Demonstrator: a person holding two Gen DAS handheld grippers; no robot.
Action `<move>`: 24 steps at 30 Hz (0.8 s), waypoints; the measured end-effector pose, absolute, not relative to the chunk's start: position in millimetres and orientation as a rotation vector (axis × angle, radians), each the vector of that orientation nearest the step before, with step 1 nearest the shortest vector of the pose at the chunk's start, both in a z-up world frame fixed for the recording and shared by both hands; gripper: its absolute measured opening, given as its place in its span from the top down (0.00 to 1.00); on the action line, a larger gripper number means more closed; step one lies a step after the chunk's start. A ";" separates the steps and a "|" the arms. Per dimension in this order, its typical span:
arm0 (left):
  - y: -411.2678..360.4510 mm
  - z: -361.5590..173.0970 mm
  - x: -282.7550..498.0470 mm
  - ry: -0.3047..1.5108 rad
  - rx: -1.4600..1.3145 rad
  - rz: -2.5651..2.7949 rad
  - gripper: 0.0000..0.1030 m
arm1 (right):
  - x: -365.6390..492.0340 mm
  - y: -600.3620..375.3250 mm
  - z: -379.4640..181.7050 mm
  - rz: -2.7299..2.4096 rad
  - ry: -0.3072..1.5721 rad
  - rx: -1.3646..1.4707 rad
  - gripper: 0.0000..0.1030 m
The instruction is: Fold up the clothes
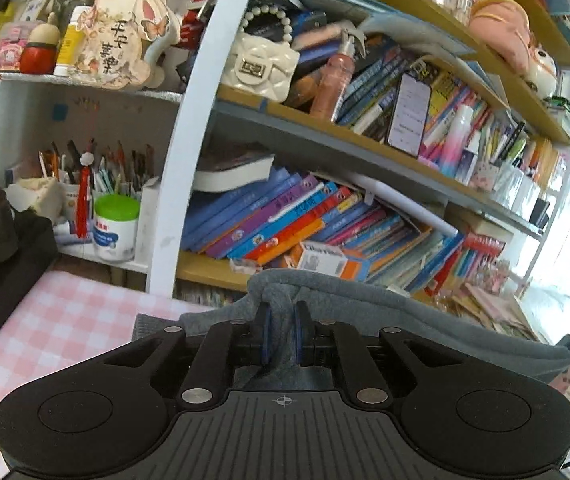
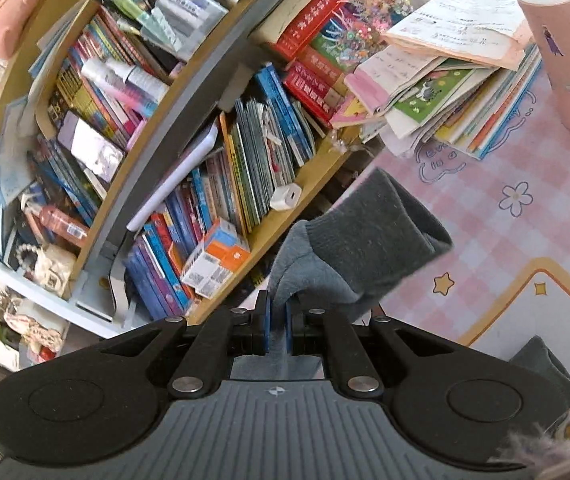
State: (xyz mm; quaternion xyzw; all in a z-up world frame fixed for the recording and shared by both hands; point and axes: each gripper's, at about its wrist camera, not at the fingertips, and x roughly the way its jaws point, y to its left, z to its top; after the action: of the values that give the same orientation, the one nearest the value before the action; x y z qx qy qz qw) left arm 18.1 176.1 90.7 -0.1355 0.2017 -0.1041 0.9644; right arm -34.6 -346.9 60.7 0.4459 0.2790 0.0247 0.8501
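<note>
both grippers are clamped on the grey garment (image 1: 425,312), lifted above the pink checked bench (image 1: 57,312) in front of the bookshelf (image 1: 325,132). the left gripper (image 1: 283,320) pinches a bunched edge between its fingers, and the right gripper (image 2: 278,312) has its fingers closed on cloth beside a ribbed cuff (image 2: 381,224). this looks like the lift-and-spread step. next, the cloth probably needs drawing taut and laying flat on the bench, clear of the pile of books (image 2: 457,92).

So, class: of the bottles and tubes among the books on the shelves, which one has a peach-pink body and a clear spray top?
The pink spray bottle leaning beside the white quilted handbag. The white-to-pink bottle further right is capped and paler.
</note>
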 end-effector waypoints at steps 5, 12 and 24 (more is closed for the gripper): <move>183.8 78.7 42.8 0.409 -0.327 -0.190 0.90 | -10.3 -355.8 44.3 0.024 0.591 1.020 0.94; 194.9 41.4 122.6 0.506 -0.364 0.193 0.74 | 73.0 -330.6 27.9 -0.078 0.587 0.733 0.78; 192.2 20.3 40.9 0.637 -0.276 0.014 0.56 | 27.0 -271.1 -17.6 0.040 0.797 0.279 0.58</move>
State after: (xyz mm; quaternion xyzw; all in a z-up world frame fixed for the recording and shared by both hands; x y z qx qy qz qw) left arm 40.9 192.2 20.3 -0.1353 0.3120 0.0066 0.9404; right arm 27.0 -271.1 -17.6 0.1356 0.3869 0.0195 0.9119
